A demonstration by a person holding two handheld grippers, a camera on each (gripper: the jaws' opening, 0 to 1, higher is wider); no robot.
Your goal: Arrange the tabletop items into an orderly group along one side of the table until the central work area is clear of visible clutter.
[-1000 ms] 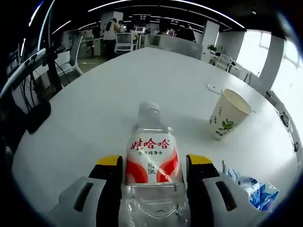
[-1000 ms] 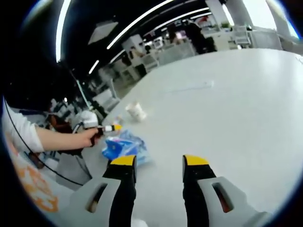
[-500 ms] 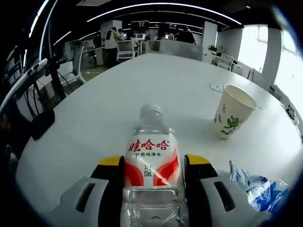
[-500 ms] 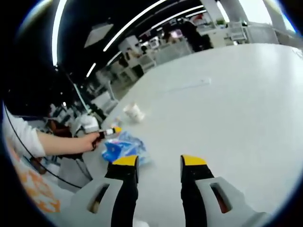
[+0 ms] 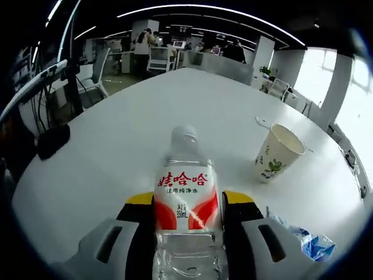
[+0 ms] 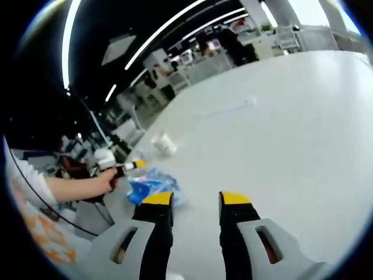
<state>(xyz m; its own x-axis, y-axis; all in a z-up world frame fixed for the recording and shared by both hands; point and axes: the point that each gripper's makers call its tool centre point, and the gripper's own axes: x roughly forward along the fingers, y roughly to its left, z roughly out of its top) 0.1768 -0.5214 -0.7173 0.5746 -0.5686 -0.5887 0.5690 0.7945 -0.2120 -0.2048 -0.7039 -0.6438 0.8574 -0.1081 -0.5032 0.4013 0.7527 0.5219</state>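
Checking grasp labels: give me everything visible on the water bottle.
The water bottle is clear plastic with a pale cap and a white label with red Chinese lettering and red swooshes. It lies along the left gripper, cap pointing away over the white table, label section clamped between the yellow-tipped jaws. Its clear base runs out of the bottom of the left gripper view. Whether it rests on the table cannot be told.

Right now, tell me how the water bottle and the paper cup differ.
The water bottle is clear plastic with a red and white label; the paper cup is cream with a green print. The bottle is capped, the cup open at the top. The bottle is clamped in the left tongs; the cup stands free on the white table, leaning in this view. Both are drink containers.
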